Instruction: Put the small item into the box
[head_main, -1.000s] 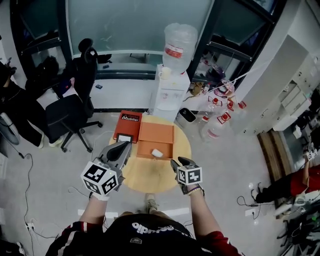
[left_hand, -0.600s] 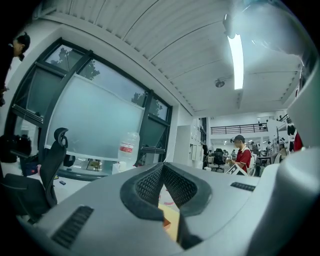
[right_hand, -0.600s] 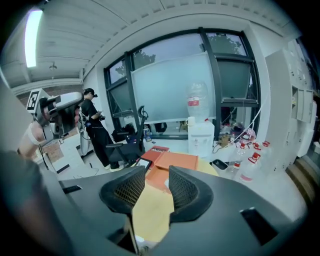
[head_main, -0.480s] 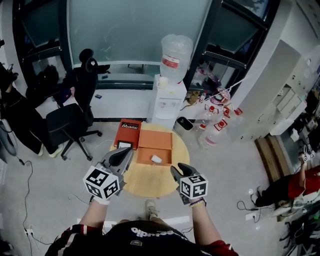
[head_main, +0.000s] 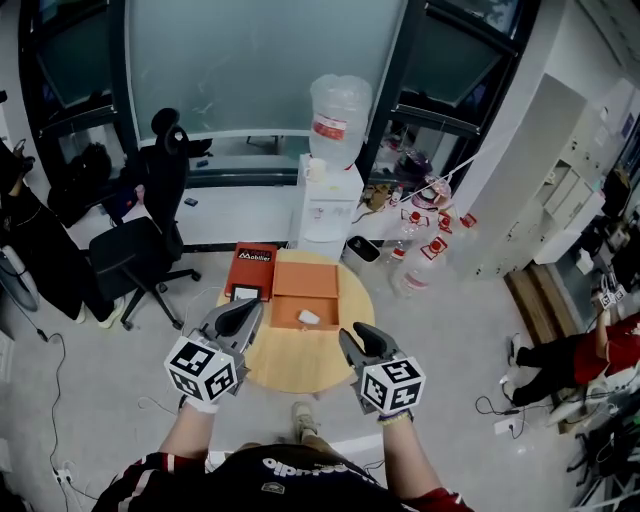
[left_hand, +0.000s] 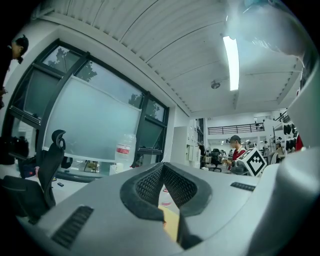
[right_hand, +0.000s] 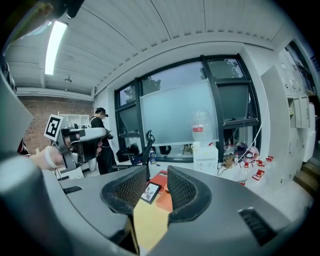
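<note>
One small white item (head_main: 309, 317) lies inside the open orange box (head_main: 290, 310) on the round table (head_main: 300, 366), so it already lies where the task wants it. At the item's 4 o'clock, the right claw (head_main: 353, 336) has lifted clear. Its jaws have just been narrowing and stand partly open on nothing. At 9 o'clock, the left claw (head_main: 247, 312) is closed and empty.

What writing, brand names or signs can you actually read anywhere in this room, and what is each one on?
"Mobiler", roughly, in white on the red box; small, so not certain.
Red label on the water bottle: too small to read.
White lettering on the person's dark shirt: too blurred to read.
Marker cubes: black-and-white patterns, no words.
</note>
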